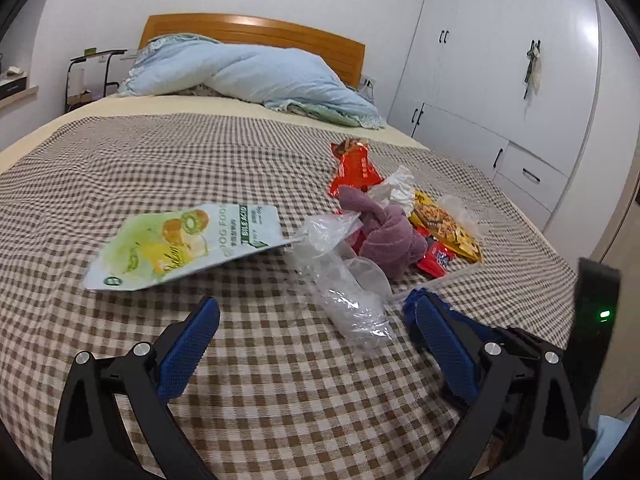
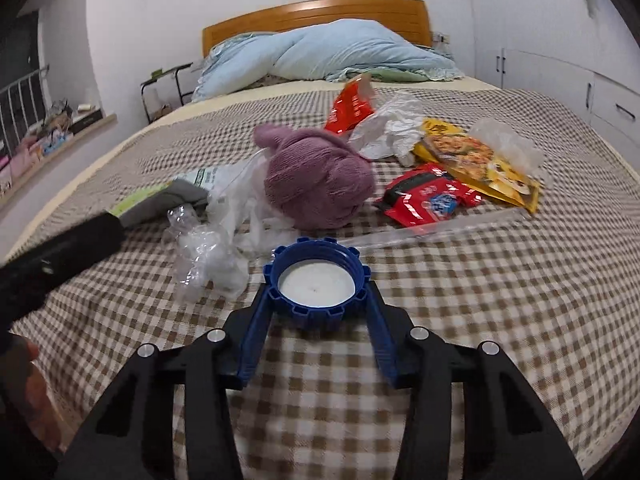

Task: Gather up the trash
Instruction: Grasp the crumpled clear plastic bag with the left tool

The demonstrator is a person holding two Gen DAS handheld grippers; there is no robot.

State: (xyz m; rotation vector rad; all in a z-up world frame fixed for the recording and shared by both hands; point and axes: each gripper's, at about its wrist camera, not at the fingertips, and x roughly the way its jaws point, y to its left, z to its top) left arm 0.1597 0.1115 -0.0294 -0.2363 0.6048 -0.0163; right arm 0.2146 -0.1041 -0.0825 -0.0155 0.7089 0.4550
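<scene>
Checked brown-and-cream bedding covers the bed (image 1: pixel 160 152), with a blue quilt heaped against the wooden headboard beyond the litter. The right hand-held gripper (image 2: pixel 316 292) is pinching a blue ribbed bottle cap (image 2: pixel 318 286), its pads pressed on the cap's two sides, white liner facing up; the cap sits right at the fingertips, low over the bedding. The left hand-held gripper (image 1: pixel 312 316) stands spread wide with nothing pressed between its pads. Directly ahead of it, between its tips and running away from them, lies a crumpled clear plastic bag (image 1: pixel 344 276), its long axis roughly in line with the fingers. Further ahead and to the left rests a green-and-white dog food pouch (image 1: pixel 180 244), lying crosswise. Beyond the bag sit a mauve knitted bundle (image 1: pixel 384 236), red wrappers (image 1: pixel 354 164), white crumpled plastic and a yellow snack packet (image 1: pixel 448 228), all ahead and to the right. By my judgement the left one is nearer the clear bag, and needs only a short forward reach to close across its narrow width.
</scene>
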